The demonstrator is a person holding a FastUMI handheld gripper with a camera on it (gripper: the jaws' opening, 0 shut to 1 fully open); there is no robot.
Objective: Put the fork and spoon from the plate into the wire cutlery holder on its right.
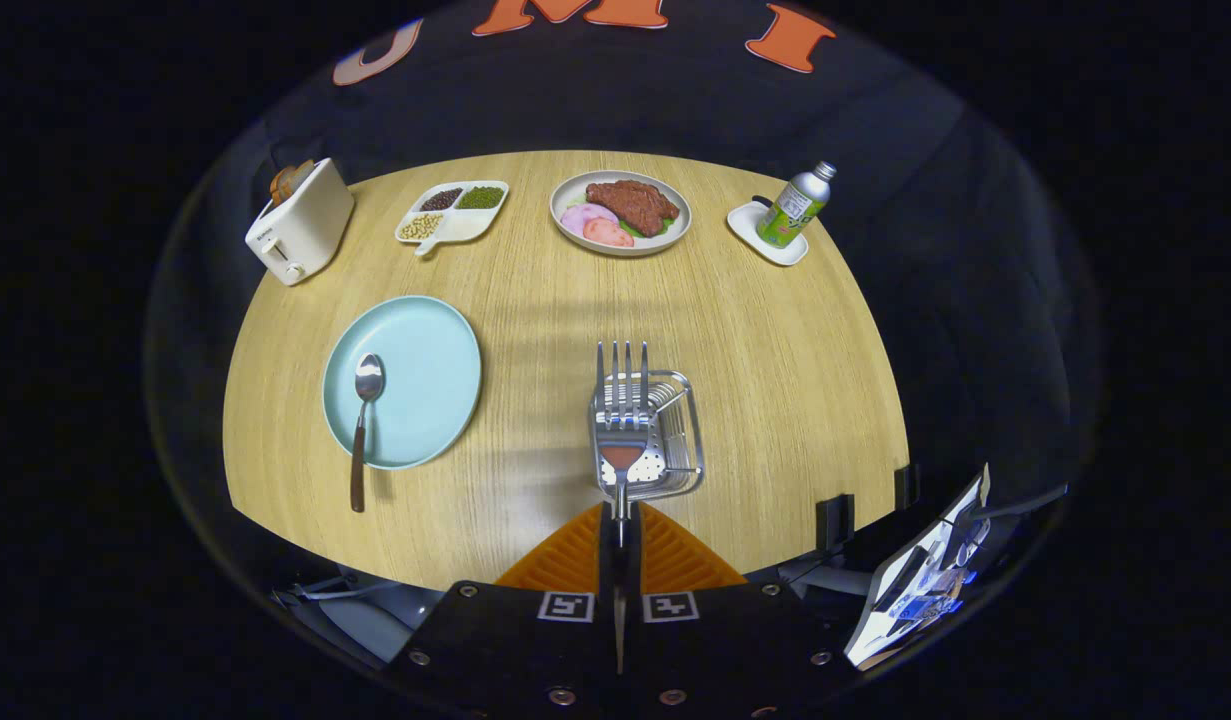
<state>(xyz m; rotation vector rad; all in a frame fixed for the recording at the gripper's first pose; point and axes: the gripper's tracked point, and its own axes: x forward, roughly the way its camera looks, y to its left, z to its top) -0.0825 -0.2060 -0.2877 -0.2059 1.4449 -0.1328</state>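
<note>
My gripper [620,520] was pinching the fork [622,412] by its handle, both fingers [565,562] pressed together on the thin metal stem, the tines pointing away from me and hanging right over the wire cutlery holder [665,440]. The step in hand, as I judged it, was the drop into the holder. To do it well I needed to tip the fork upright, bring one end down inside the wire rim, and only spread the fingers once that end sat within the walls; releasing it flat as it was would likely have left it lying across the rim or sliding off onto the table [775,400].

The fork was plain shiny steel with four tines, its broad neck catching an orange reflection. The holder was a small square basket of silvery wire with a perforated floor, standing toward the near edge of the wooden table, well apart from the pale blue plate [425,350] to its left. On that plate the spoon [362,420] waited, steel bowl resting on the plate, its dark brown handle reaching over the rim toward the table's near edge
</note>
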